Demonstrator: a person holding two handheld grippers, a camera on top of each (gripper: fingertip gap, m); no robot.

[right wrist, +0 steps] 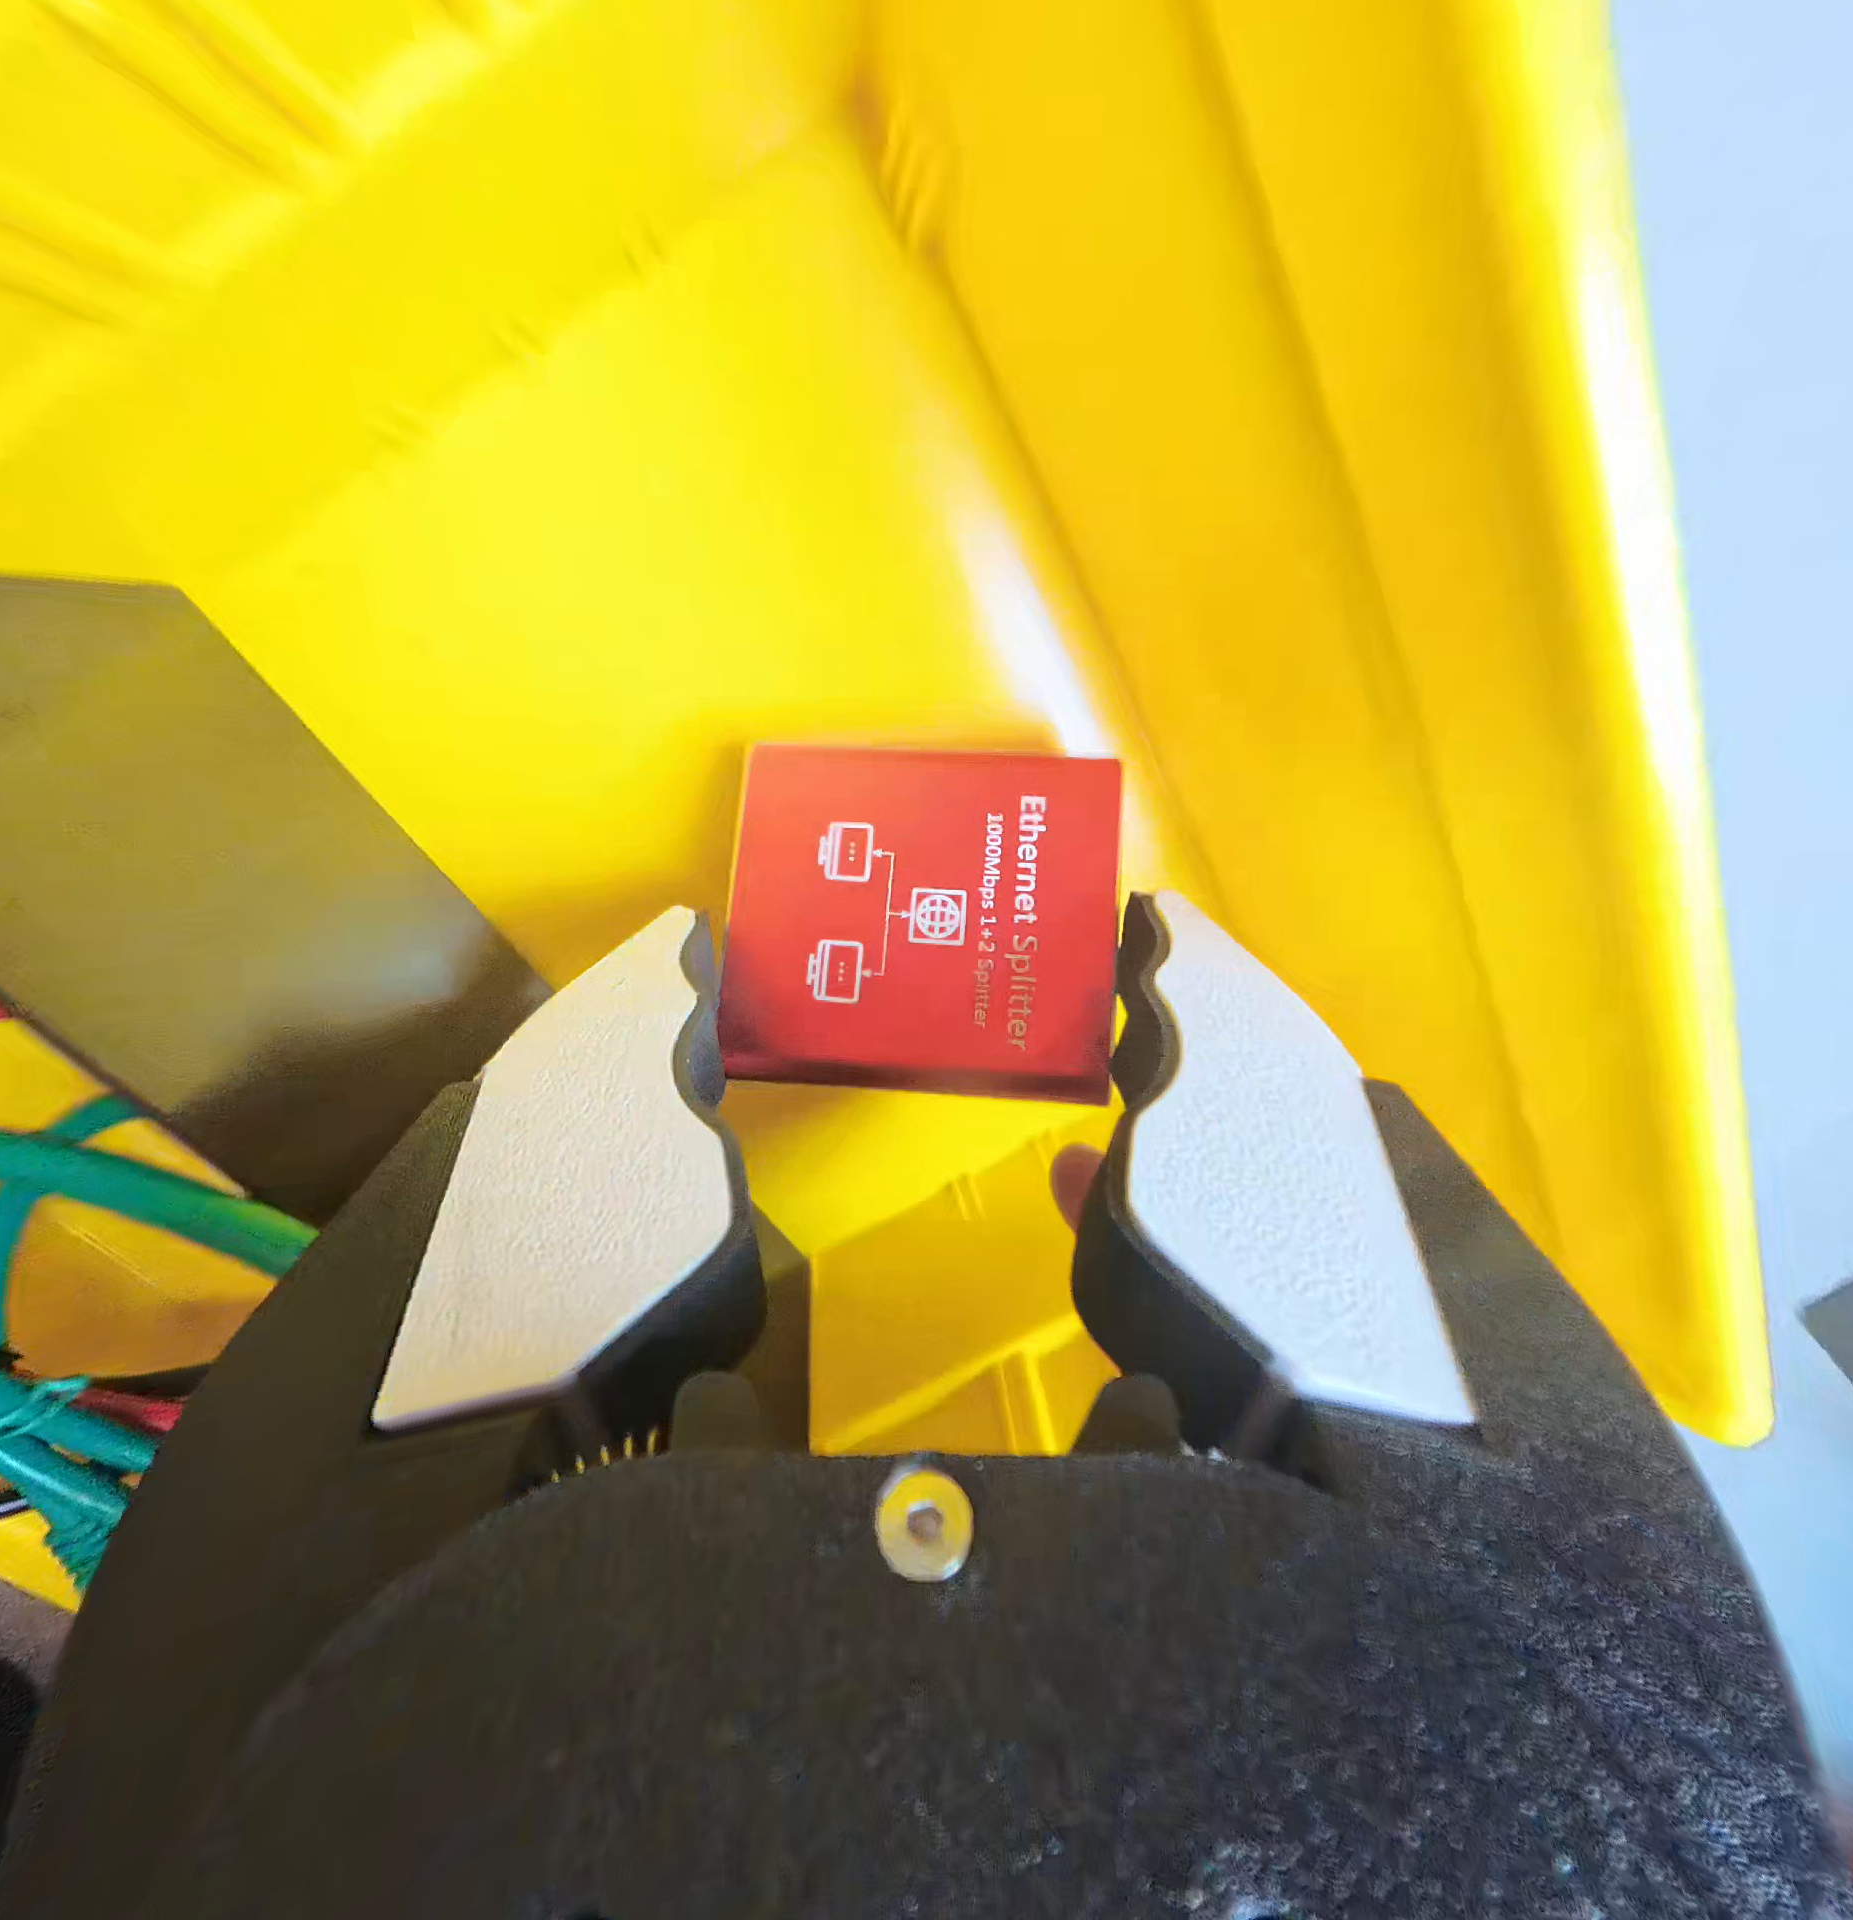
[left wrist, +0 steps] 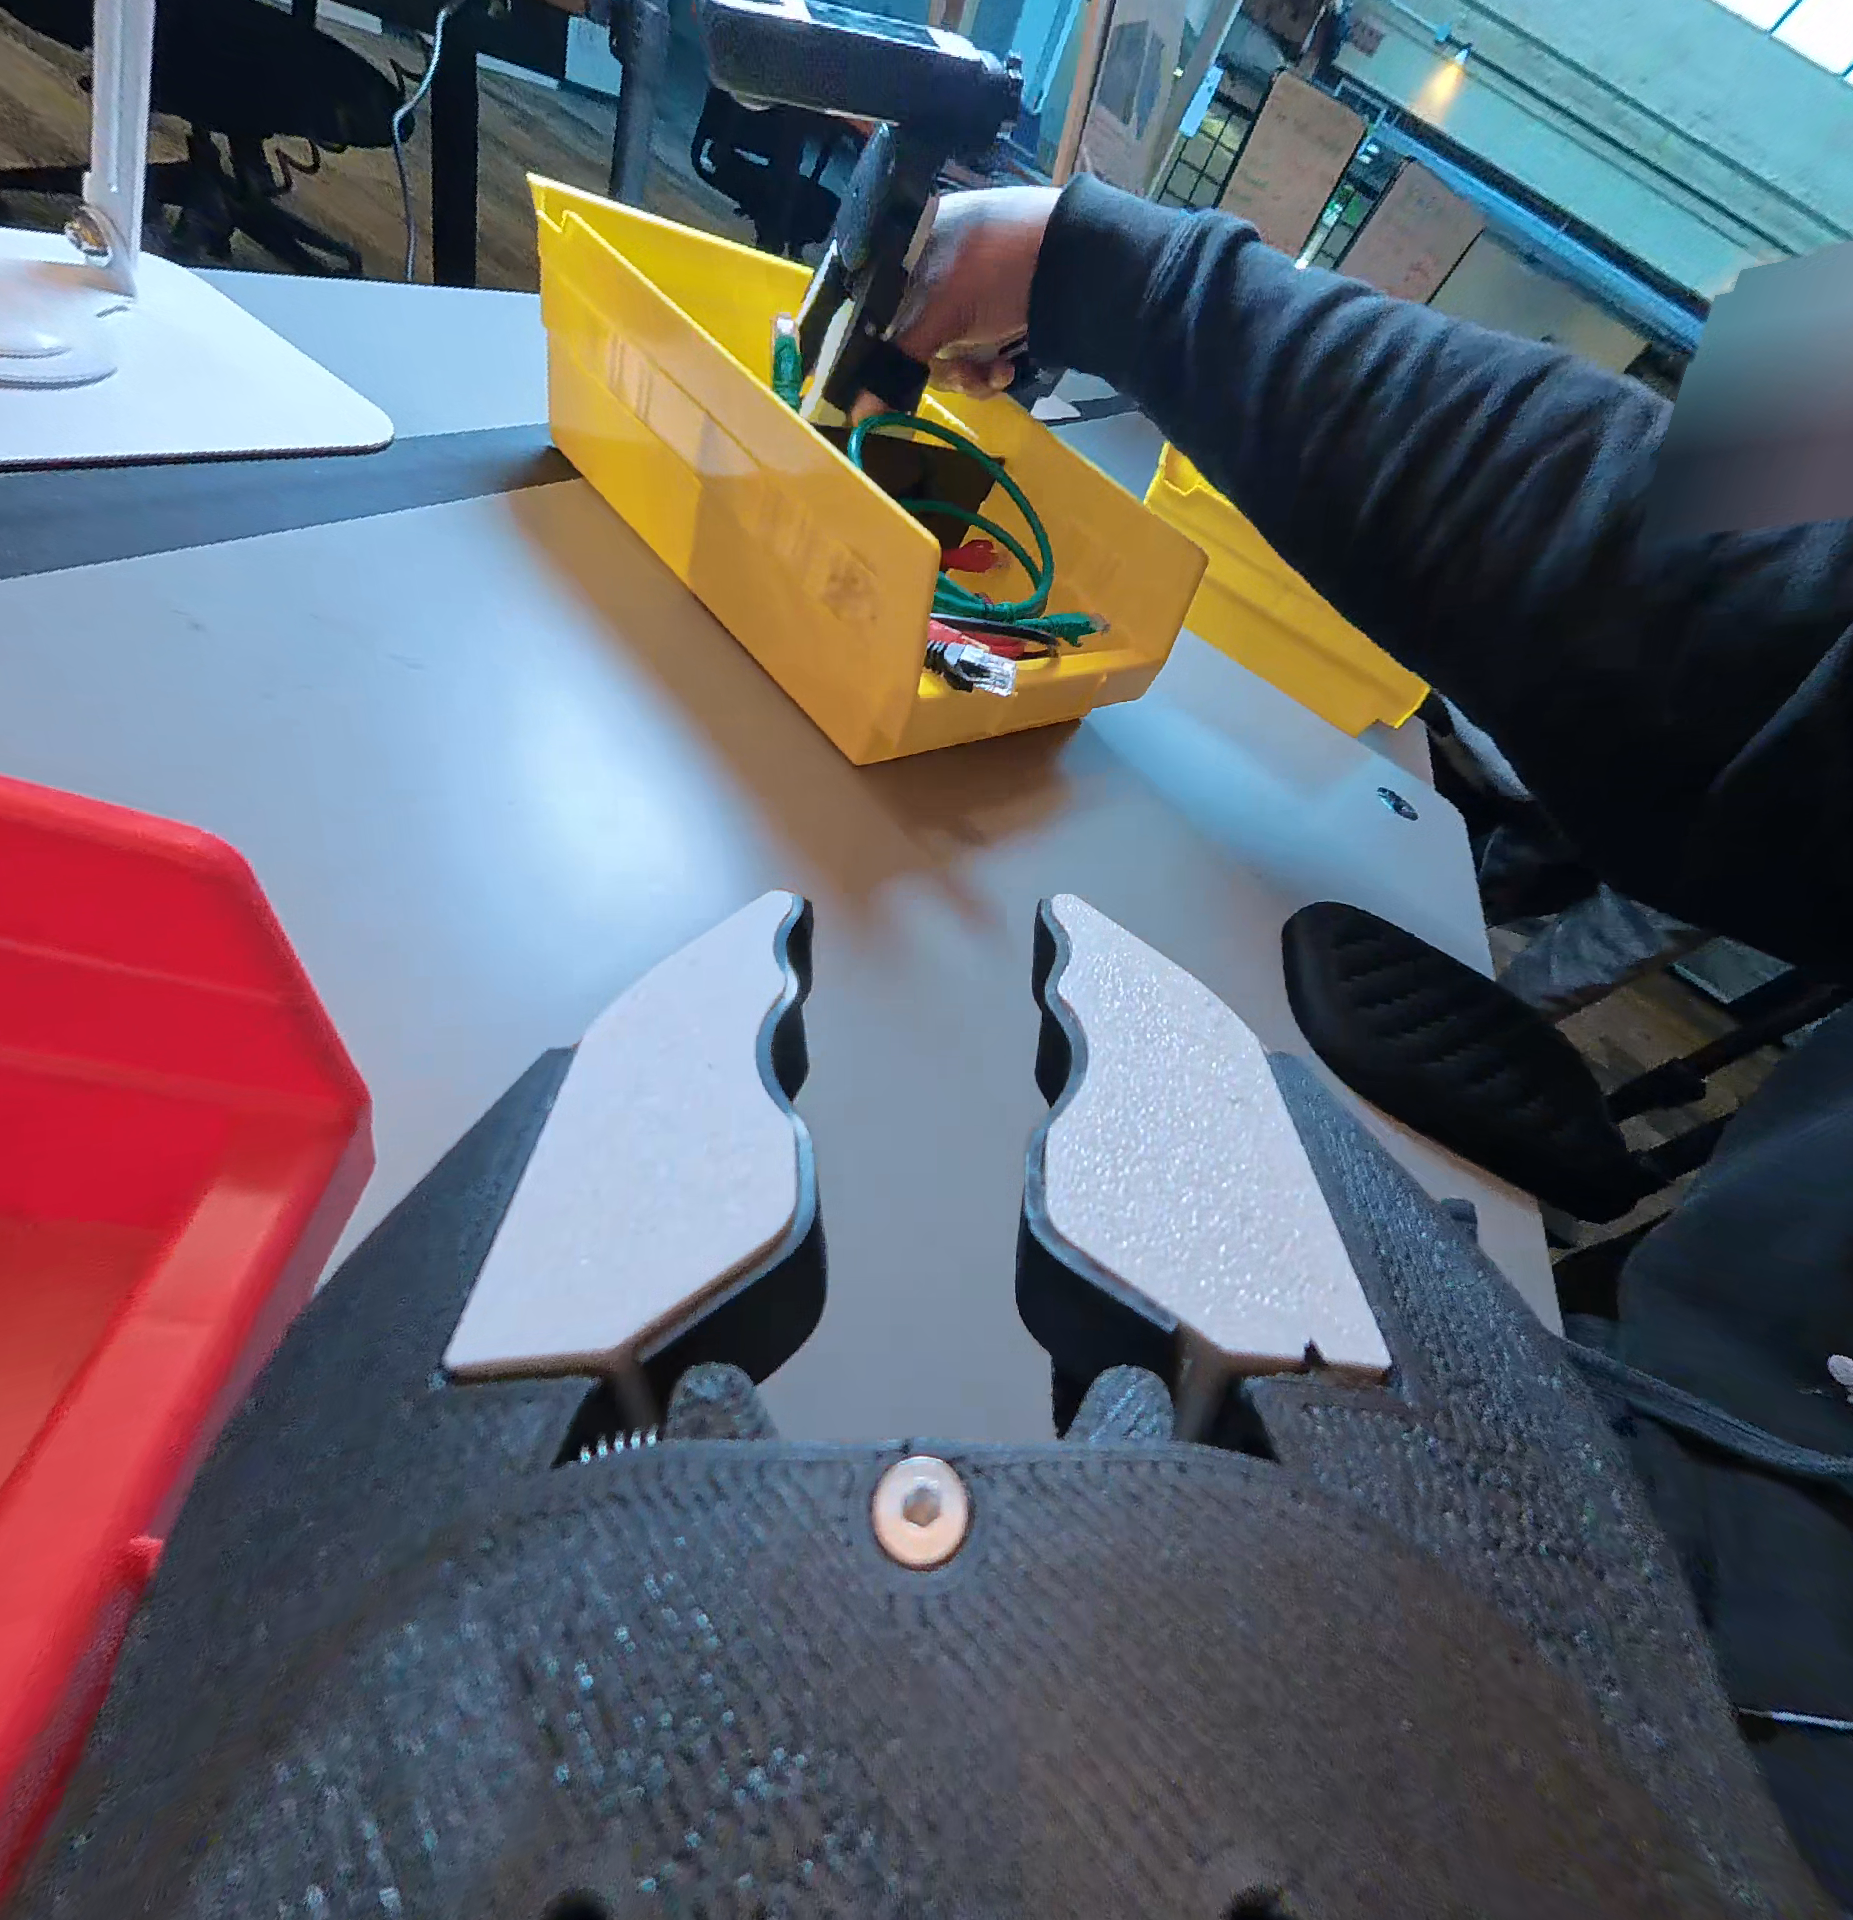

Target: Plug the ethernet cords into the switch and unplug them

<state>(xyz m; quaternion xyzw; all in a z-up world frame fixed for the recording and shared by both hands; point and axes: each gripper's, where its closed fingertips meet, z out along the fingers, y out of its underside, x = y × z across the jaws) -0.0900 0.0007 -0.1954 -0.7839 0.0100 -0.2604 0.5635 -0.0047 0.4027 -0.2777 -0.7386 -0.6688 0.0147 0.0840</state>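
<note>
Right tool (right wrist: 917, 992): your jaws grip the small red switch (right wrist: 917, 920) by both sides, down inside the yellow bin (right wrist: 548, 499).
Left tool (left wrist: 922, 1003): your jaws stand apart, empty, above the grey counter (left wrist: 465, 748).
Cords: green cord (left wrist: 1005, 520), red and black ones lie in that bin.
Red bin (left wrist: 122, 1091): beside your left tool.

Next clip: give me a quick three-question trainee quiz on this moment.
1. True or false: the left gripper holds a cord.
2. What do the right gripper fingers close on? A) green cord B) red switch C) black box
3. Fill in: the cords lie in the ___ bin.

Key: 1 false, it is open over the table. 2 B, the red switch. 3 yellow.
</note>
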